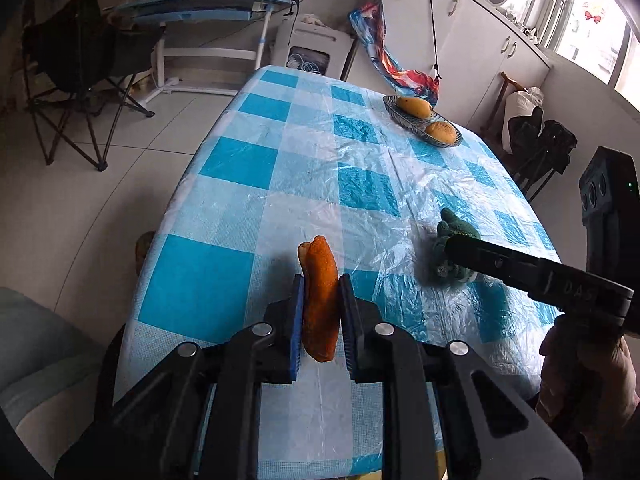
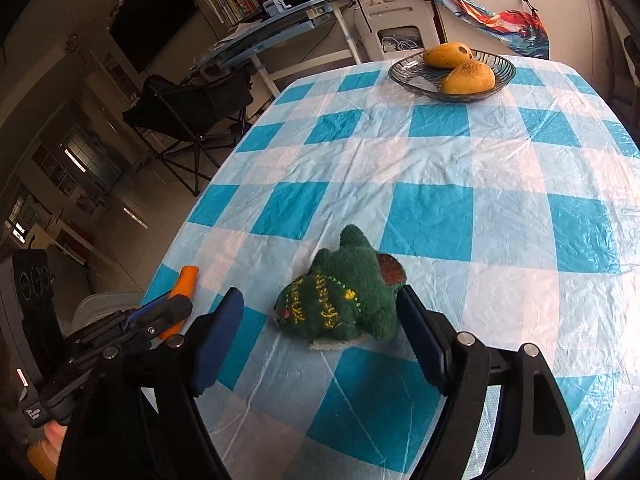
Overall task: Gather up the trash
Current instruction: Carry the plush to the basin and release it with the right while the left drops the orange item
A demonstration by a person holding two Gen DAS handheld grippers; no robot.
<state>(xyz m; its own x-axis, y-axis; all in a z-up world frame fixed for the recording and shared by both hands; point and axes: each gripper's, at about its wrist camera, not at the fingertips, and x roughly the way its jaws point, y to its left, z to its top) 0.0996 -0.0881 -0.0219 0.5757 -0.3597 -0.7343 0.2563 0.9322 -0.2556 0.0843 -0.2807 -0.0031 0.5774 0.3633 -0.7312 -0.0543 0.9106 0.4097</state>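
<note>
an orange peel [image 1: 319,300] is gripped upright between the blue pads of the left gripper [image 1: 320,322], raised above the near left edge of the checked tabletop [image 1: 248,168]. further right, a green plush toy [image 2: 344,300] lies near the near edge, framed by the spread fingers of the right gripper [image 2: 320,334]; whether the right pad touches it cannot be told. a glass dish [image 2: 404,70] with two yellow fruits sits at the far right corner

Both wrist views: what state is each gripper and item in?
Left gripper: shut on the orange piece, held off the table.
Right gripper: open around the green toy.
Green toy: lying on the table.
Bowl: holds two mangoes.
</note>
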